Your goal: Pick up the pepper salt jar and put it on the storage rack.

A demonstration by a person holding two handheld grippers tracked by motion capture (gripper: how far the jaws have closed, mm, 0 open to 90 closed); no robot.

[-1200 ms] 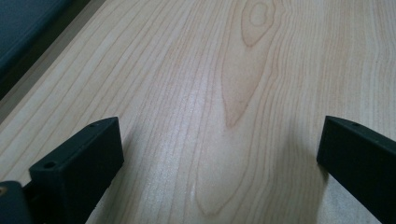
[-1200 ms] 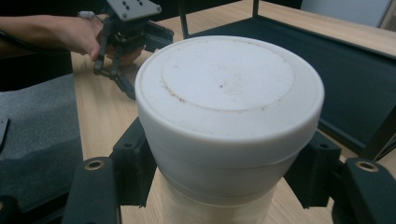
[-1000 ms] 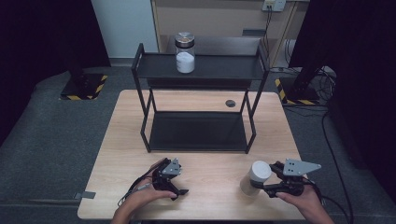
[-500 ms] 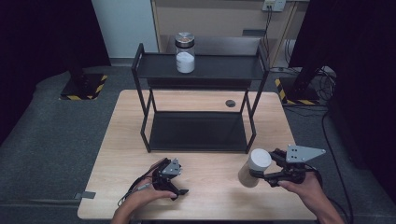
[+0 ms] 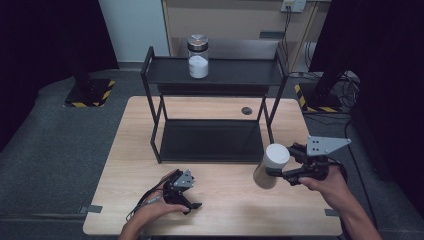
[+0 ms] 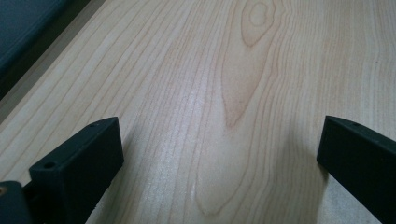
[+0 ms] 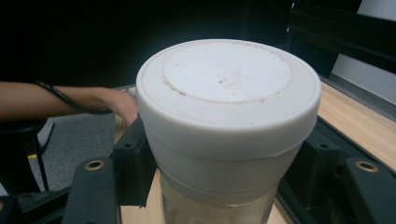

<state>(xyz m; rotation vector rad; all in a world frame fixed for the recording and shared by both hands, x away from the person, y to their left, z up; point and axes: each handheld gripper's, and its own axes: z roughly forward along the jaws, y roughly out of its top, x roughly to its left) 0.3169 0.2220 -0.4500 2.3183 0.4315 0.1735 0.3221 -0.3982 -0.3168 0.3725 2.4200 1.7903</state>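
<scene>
1. The white-lidded jar (image 5: 270, 165) is clamped just below its lid by the right tool (image 5: 280, 172), tilted above the table (image 5: 225, 200) at 4 o'clock; slippage is judged possible (smooth glass).
2. The left tool (image 5: 187, 197), jaws spread and empty, rests at 7 o'clock.
3. A black shelf rack (image 5: 210, 75) at 12 o'clock carries a second jar (image 5: 198, 56); its front post could be struck.

The right gripper (image 5: 278, 173) now holds the white-lidded jar (image 5: 270, 165) lifted and tilted, nearer the black shelf rack (image 5: 210, 117) than before.
</scene>
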